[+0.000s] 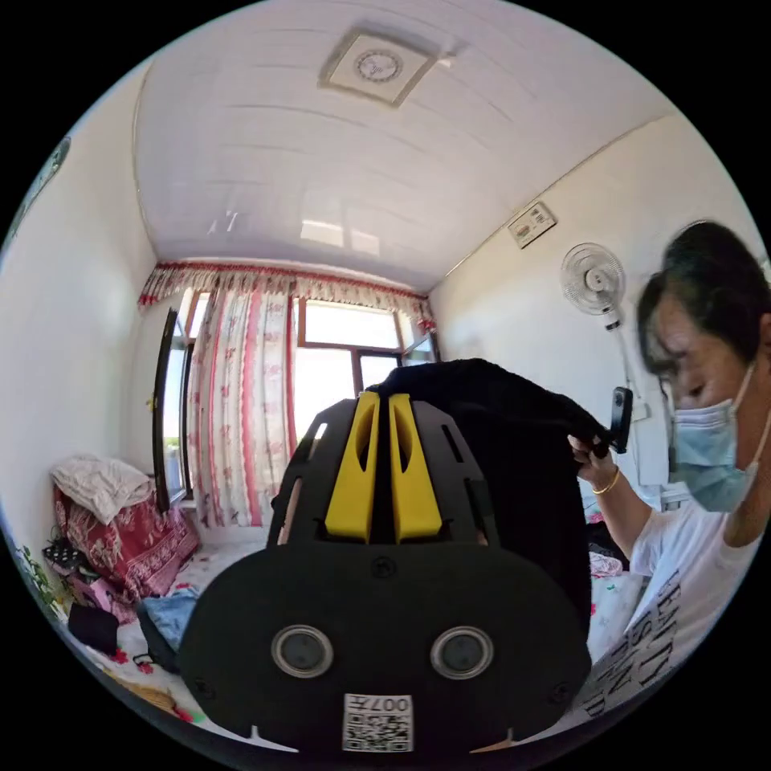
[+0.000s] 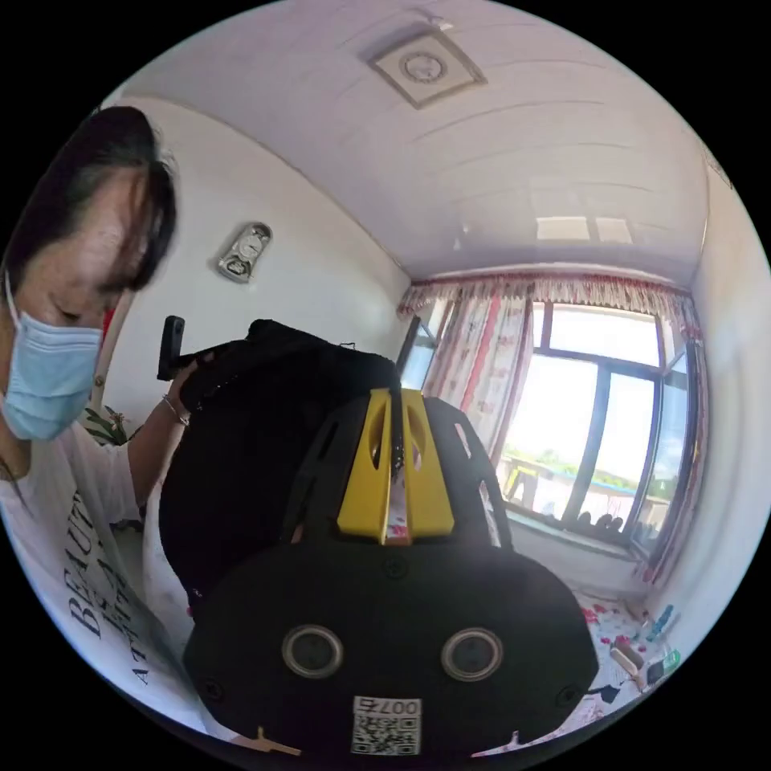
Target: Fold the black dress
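The room comes first: a white panelled ceiling (image 1: 321, 185) with a square vent, and in the left gripper view a window (image 1: 345, 353) at about ten o'clock from the picture's centre, hung with a red-and-white patterned curtain (image 1: 241, 401); in the right gripper view the same window sits toward three o'clock. On the bed (image 1: 217, 562), at eight o'clock in the left gripper view, lies a heap of red patterned bedding (image 1: 128, 538) with a pale cloth on top. A person in a white printed shirt (image 1: 658, 634) stands at three o'clock in the left gripper view and at nine o'clock in the right gripper view. The black dress (image 1: 514, 466) is held up in the air between the two tools, draping down from its top edge; in the right gripper view it hangs at about ten o'clock from that tool's yellow jaws. The left gripper (image 1: 383, 401) has its jaws drawn close together at the edge of the dress, with dark cloth at their tips, clenched on the fabric. The right gripper (image 2: 395, 399) likewise has its jaws nearly together, pinching the dress at their tips. A wall fan (image 1: 594, 281) hangs at two o'clock in the left gripper view.
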